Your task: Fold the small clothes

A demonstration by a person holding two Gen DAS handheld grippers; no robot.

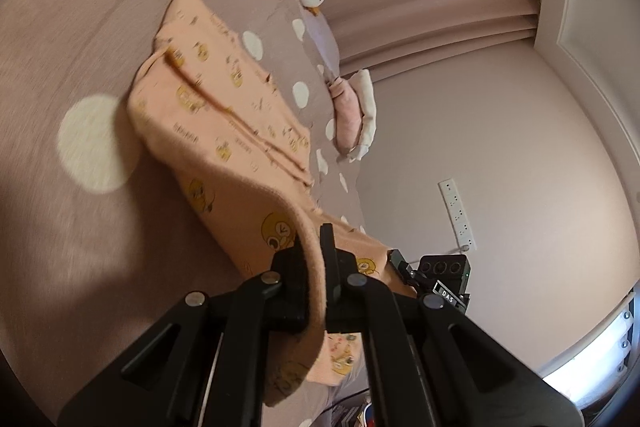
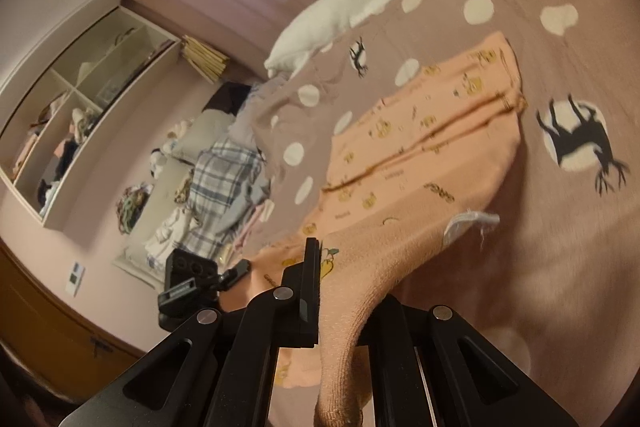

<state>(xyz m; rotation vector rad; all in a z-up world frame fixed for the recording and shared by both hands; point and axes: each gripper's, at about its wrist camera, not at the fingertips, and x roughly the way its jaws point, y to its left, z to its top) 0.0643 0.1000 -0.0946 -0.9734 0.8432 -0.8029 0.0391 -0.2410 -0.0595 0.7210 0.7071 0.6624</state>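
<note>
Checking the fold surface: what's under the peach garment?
The peach garment lies on a polka-dot bedsheet; whatever is beneath its middle is covered. Both hand-held grippers pinch its near edge.

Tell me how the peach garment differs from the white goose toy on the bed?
The peach garment is flat cloth printed with yellow cartoon birds; the goose toy is plain white and stuffed. The garment's near edge is lifted, pinched by the left gripper and right gripper; the goose lies untouched. Both rest on the spotted bedspread.
</note>
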